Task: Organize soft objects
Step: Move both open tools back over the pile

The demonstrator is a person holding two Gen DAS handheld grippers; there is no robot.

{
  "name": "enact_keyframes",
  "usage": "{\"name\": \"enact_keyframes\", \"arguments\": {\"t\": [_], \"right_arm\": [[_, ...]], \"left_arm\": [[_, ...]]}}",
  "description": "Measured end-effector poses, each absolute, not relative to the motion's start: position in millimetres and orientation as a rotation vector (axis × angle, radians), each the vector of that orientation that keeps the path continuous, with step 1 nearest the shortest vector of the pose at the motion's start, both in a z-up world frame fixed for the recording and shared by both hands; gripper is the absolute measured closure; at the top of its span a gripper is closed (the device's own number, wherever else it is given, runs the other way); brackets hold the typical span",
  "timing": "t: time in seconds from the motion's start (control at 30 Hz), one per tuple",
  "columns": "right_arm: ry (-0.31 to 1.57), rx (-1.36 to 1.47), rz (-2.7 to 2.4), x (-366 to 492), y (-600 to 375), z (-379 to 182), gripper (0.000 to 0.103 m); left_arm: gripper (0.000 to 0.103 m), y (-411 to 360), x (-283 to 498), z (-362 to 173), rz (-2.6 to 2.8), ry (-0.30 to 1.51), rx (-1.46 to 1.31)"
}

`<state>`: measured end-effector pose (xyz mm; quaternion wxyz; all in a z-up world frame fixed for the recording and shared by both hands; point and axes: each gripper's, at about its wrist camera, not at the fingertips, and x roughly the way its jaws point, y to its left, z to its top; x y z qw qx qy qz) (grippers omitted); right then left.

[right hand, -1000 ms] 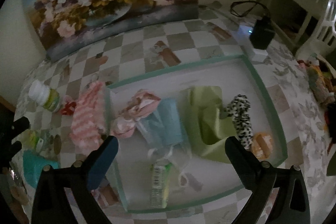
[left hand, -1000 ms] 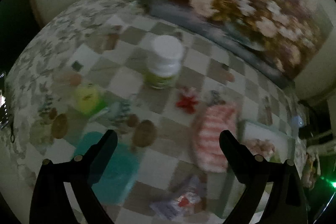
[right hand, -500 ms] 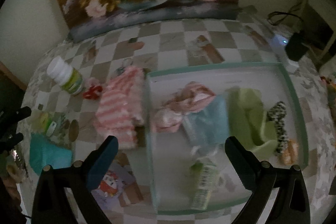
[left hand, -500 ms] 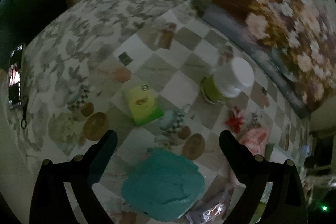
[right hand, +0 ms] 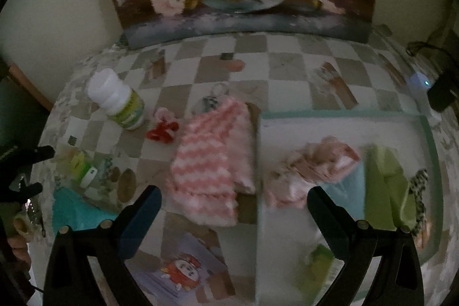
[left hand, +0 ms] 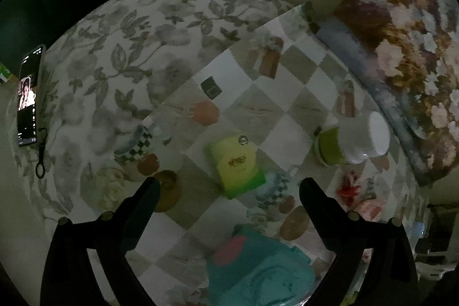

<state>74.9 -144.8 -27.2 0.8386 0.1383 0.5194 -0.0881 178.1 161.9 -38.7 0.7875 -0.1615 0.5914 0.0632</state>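
Pink towel (right hand: 213,165) and teal cloth (left hand: 258,268) remain outside your tray (right hand: 430,134); both grippers (left hand: 229,191) (right hand: 233,197) gape empty, several cloths already in

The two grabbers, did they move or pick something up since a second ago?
Both swung left. The left gripper turned away from the pink striped cloth toward the teal cloth and yellow-green pouch. The right gripper slid from over the tray to the pink striped cloth. Neither took hold of anything; both stayed open, and nothing on the table moved.
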Motion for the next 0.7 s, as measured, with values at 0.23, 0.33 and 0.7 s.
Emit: {"name": "enact_keyframes", "arguments": {"t": [0.23,0.33,0.7], "right_arm": [[1.128,0.281,-0.139,93,-133,-40,0.002],[1.153,0.282,-0.123,98,-130,-50,0.006],[1.212,0.286,-0.094,108,-126,-69,0.013]], "left_arm": [[0.006,163,185,-53,0.133,1.322,-0.332],[0.006,160,190,-56,0.109,1.328,-0.32],[0.006,164,209,-66,0.077,1.357,-0.225]]}}
